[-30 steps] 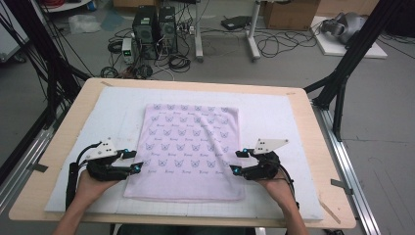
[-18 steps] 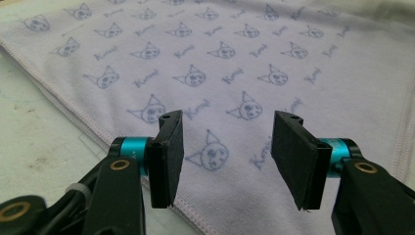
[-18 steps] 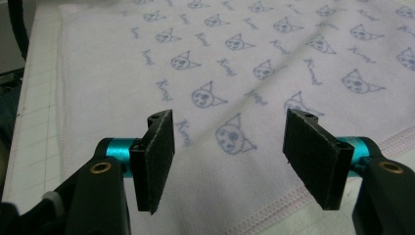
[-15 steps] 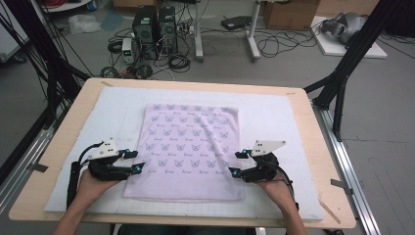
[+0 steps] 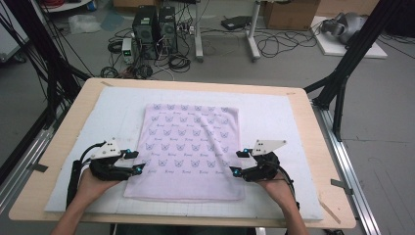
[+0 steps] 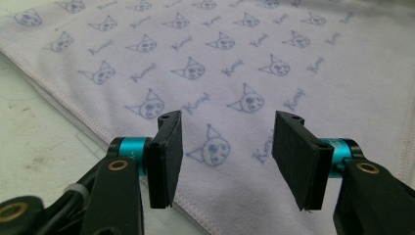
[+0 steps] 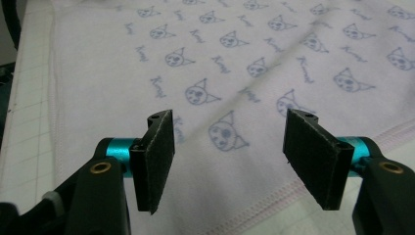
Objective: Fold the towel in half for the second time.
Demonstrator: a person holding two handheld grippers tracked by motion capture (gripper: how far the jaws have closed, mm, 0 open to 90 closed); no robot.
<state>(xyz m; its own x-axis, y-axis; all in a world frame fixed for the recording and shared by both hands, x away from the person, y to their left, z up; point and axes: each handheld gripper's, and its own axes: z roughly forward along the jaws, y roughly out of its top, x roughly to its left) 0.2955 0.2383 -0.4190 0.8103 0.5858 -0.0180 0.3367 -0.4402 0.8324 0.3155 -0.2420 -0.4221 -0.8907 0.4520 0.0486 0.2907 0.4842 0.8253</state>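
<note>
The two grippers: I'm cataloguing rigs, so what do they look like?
Both the left gripper and the right gripper are black, each topped by a grey three-cornered plate, with black cables trailing back. Flat black pads sit on teal collars, with brass rivets. The forearms are sleeveless.

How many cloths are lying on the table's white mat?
1. A single pale pink cloth printed with cat faces lies spread flat on the middle of the white mat, between the left gripper and the right gripper. Nothing seems hidden beneath it.
</note>
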